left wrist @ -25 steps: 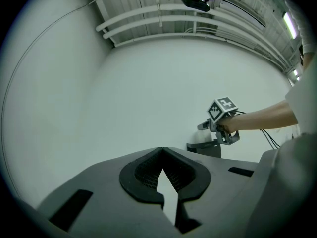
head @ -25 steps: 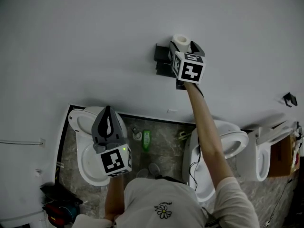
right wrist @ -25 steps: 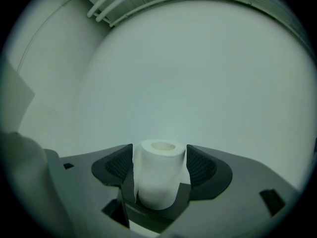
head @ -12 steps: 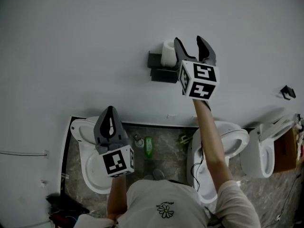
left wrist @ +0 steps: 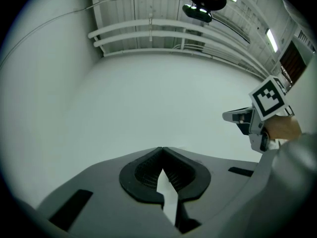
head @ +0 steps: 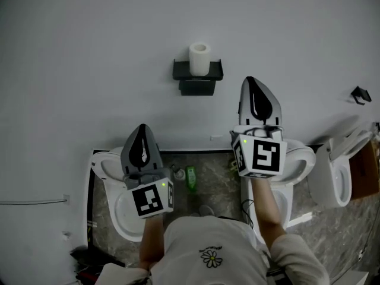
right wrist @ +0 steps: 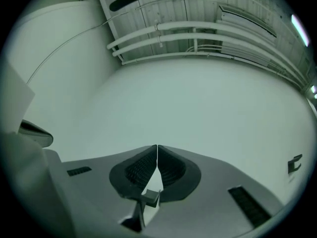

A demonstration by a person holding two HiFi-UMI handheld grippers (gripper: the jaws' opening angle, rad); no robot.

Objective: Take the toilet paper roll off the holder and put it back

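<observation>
- The toilet paper roll (head: 200, 59) is standing upright on the holder (head: 198, 76), the black shelf on the wall. From here the job is looking done: the roll is sitting in its place and neither gripper is touching it.
- The right gripper (head: 252, 82) is hanging below and to the right of the holder, well apart from it. Its jaws are pressing together on nothing.
- The left gripper (head: 142, 128) is hovering lower, below and to the left of the holder. Its fingers are meeting at the tips, with nothing held.
- The holder is carrying just that one roll.
- Far below the holder, two toilets (head: 107, 166) are showing open bowls, and I'm seeing nothing in them. A green bottle (head: 190, 177) is standing on the floor between them.
</observation>
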